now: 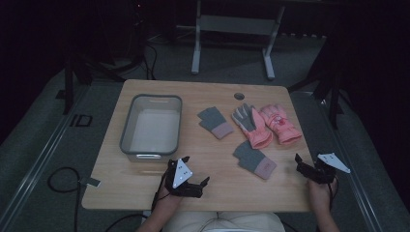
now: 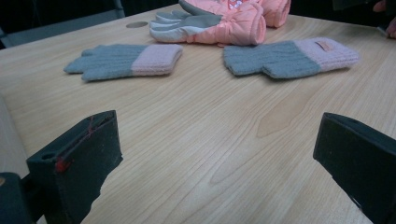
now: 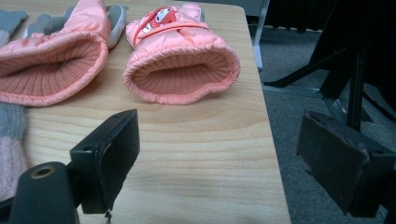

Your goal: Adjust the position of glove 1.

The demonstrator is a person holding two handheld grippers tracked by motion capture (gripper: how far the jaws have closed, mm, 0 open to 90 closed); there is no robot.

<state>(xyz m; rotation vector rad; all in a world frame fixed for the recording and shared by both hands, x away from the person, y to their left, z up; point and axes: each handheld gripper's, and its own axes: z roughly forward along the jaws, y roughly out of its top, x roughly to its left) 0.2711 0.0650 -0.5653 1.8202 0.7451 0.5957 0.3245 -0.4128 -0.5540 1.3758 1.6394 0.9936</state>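
Here the left gripper [image 1: 189, 178] and right gripper [image 1: 309, 166] both hovered with jaws spread and nothing between them. Right of the bin [image 1: 126, 126], two grey gloves [image 1: 255, 160] lay beside two pink gloves [image 1: 279, 123].

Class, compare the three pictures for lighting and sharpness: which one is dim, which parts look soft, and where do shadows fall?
High view: dim, surroundings near black, only the table and grey bin lit. Left gripper view: brighter; grey gloves fairly sharp, the near jaws slightly soft. Right gripper view: pink gloves clear, soft shadow under their cuffs, dark floor at the right.
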